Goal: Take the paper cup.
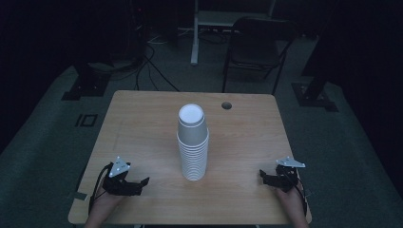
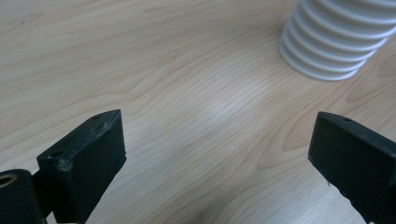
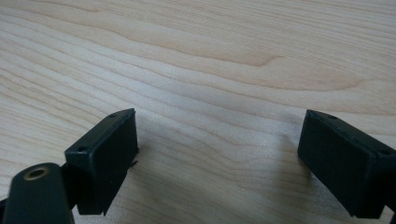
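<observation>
No readable text, label, brand, number or sign to be found, none on the tall stack of white paper cups [image 1: 193, 142], none on the pale wooden counter [image 1: 142, 123]

The left gripper [image 2: 217, 154] has its 2 black fingers [image 2: 86, 158] set wide apart with nothing between them, low over the pale wood-grain worktop [image 2: 154, 74]. At the upper right stands the ribbed lower end of a white cup stack [image 2: 334, 44], well apart from both fingers.

Wood tabletop [image 1: 142, 123] w/ round cable hole [image 1: 226, 105] nr far edge; folding chair [image 1: 256, 45] & cables [image 1: 152, 66] on floor beyond.
</observation>
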The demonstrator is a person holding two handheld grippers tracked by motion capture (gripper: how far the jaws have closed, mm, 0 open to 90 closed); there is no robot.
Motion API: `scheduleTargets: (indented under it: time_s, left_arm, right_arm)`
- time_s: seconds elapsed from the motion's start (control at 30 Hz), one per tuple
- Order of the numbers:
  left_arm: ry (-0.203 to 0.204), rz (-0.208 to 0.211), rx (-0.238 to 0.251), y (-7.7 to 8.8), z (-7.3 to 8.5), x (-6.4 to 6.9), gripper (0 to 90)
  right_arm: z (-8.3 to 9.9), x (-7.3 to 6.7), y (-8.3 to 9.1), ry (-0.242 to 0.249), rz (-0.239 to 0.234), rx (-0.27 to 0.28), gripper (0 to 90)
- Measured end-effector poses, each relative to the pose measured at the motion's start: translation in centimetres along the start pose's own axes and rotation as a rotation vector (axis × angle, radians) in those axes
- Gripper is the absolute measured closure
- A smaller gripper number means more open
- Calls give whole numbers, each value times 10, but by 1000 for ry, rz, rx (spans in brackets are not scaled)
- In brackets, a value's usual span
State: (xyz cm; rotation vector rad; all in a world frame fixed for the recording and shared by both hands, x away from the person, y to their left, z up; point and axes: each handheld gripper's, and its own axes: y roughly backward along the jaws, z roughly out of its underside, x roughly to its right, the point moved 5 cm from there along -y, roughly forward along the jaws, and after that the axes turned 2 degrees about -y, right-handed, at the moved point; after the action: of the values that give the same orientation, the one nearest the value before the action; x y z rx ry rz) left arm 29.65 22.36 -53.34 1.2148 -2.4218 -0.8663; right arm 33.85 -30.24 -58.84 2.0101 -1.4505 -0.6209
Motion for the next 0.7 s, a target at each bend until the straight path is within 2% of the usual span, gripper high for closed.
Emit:
scheduleTargets:
  time_s: [0.2,0.33,0.43,0.7]
  left_arm:
    - [-36,46,12,-1,-13,11,43]
    - [-54,86,37,-1,-24,19,43]
    - [-87,100,51,-1,-34,25,43]
    - [-122,160,93,2,-53,39,43]
  right_arm:
    - [0,0,0,0,0,0,113]
    - [0,0,0,0,0,0,114]
    - [0,0,0,0,0,0,114]
    - [0,0,0,0,0,0,113]
